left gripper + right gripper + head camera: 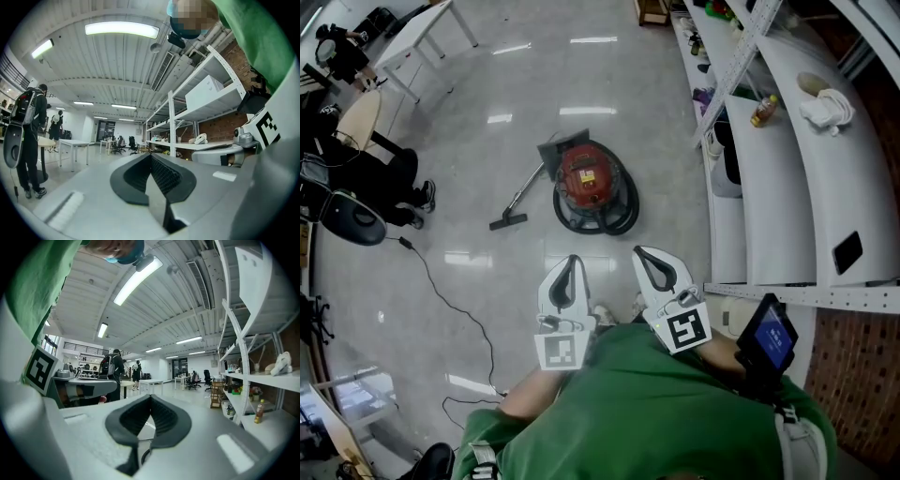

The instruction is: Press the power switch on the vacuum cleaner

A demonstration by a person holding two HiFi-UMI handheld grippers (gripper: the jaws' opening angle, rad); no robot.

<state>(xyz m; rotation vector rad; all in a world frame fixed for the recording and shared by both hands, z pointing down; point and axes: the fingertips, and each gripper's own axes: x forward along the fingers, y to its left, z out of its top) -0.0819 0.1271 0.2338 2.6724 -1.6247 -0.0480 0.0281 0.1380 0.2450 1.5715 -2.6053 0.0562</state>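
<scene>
The press looks not yet begun: the vacuum (592, 183) stands on the floor (478, 272) well ahead, while the left gripper (573, 260) and right gripper (639, 251) are both clenched on nothing, far from it.

Round red canister vacuum cleaner (589, 178) with a small pale label on its top, upright on glossy grey floor (487, 84). Black hose (625, 214) coiled round its base. Thin grey wand (525, 192) slanting off leftward to dark floor nozzle (508, 221), flat down. Power switch too small to make out.
</scene>
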